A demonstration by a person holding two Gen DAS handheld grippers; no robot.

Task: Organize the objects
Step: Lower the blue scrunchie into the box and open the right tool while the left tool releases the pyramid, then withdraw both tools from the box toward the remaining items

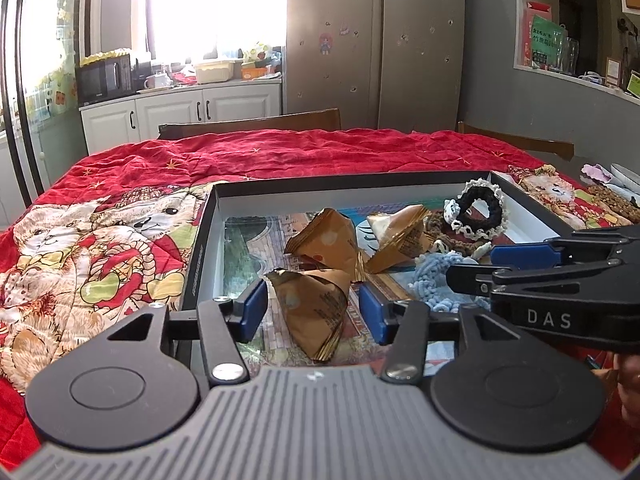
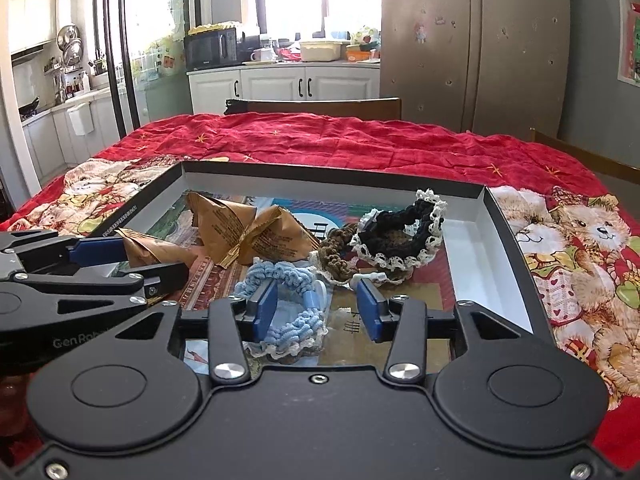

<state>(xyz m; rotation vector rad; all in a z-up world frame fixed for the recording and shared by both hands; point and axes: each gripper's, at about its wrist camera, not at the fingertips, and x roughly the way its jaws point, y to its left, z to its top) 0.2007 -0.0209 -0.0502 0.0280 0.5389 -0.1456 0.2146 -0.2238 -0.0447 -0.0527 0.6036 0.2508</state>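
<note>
A shallow black-rimmed box (image 1: 320, 185) (image 2: 320, 170) lies on the red quilt. My left gripper (image 1: 313, 312) stands open around a brown foil packet (image 1: 316, 312), with its blue pads clear of the packet's sides. Two more brown packets (image 1: 326, 236) (image 1: 400, 238) lie behind it. My right gripper (image 2: 318, 312) is open over a light blue scrunchie (image 2: 290, 322); the right pad stands apart from it. A black scrunchie with white lace (image 2: 400, 236) and a brown scrunchie (image 2: 336, 258) sit further back. Each gripper shows sideways in the other's view, the right gripper (image 1: 480, 266) and the left gripper (image 2: 154, 259).
The red bear-print quilt (image 1: 120, 248) covers the table. Small cloth items (image 1: 600, 176) lie beyond the box's right rim. Wooden chair backs (image 2: 320, 106) stand at the far edge, with a fridge (image 1: 376, 40) and white cabinets (image 1: 180, 112) behind.
</note>
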